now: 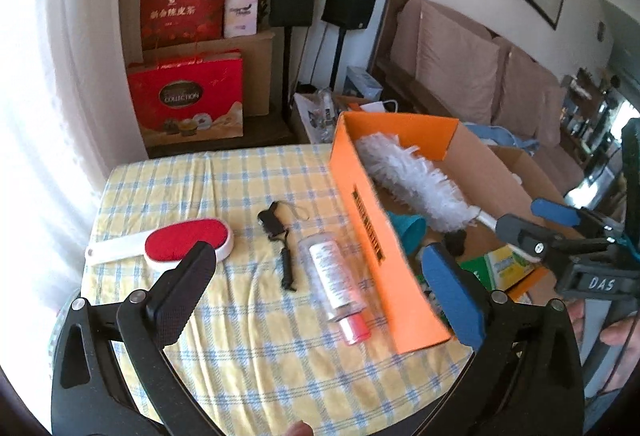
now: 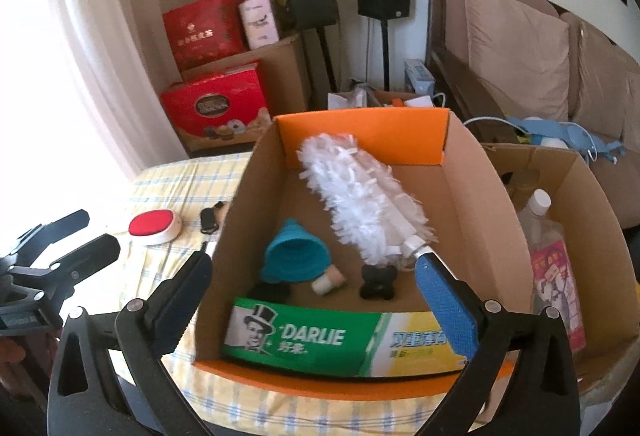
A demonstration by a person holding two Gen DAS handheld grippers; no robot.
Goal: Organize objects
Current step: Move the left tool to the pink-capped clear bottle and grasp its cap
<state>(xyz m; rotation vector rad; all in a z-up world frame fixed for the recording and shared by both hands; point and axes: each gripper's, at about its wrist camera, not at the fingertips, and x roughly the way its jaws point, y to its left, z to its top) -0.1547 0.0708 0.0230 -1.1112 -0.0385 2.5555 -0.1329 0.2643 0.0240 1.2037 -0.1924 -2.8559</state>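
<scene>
Checked-cloth worktop (image 1: pixel 240 348) has free space left of the orange box (image 1: pixel 372 232), both hand-held grippers (image 1: pixel 320 292) (image 2: pixel 320 300) gaping wide, holding nothing.

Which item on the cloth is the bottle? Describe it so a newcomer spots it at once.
Start at the orange box on the checked cloth. Just outside its long orange wall lies the bottle, on its side and roughly parallel to that wall. It is the only clear thing there, with a white label and a pink cap; the black strap and the red brush lie further from the box.
</scene>
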